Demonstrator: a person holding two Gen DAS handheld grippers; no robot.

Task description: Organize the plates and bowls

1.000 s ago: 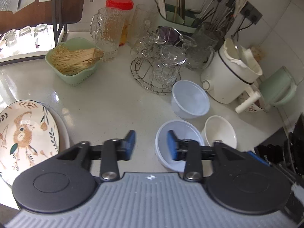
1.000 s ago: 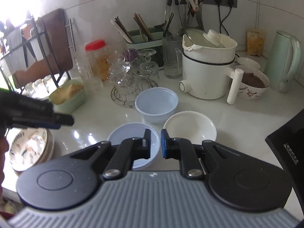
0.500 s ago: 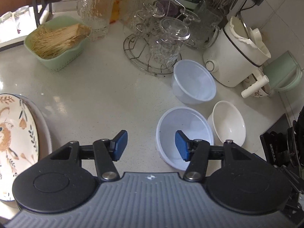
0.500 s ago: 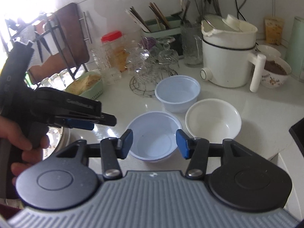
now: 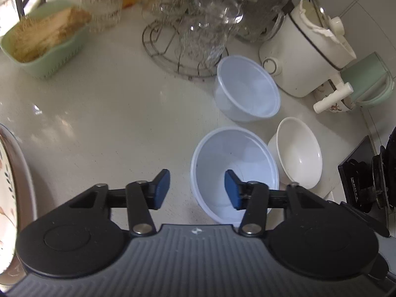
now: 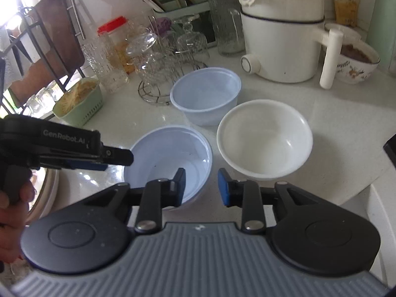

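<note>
With both grippers, left point(image 5: 196, 188) and right point(image 6: 201, 185), spread wide and empty, the near bowl point(image 6: 168, 158) (on the counter point(image 5: 99, 113)) is being approached; straddling its rim is judged next.

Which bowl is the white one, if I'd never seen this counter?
Find the big white cooker with the stick handle at the back of the counter. Three bowls sit in front of it. The white bowl is the right-hand one, opaque and glossy, while the far bowl and near bowl are bluish translucent plastic.
</note>
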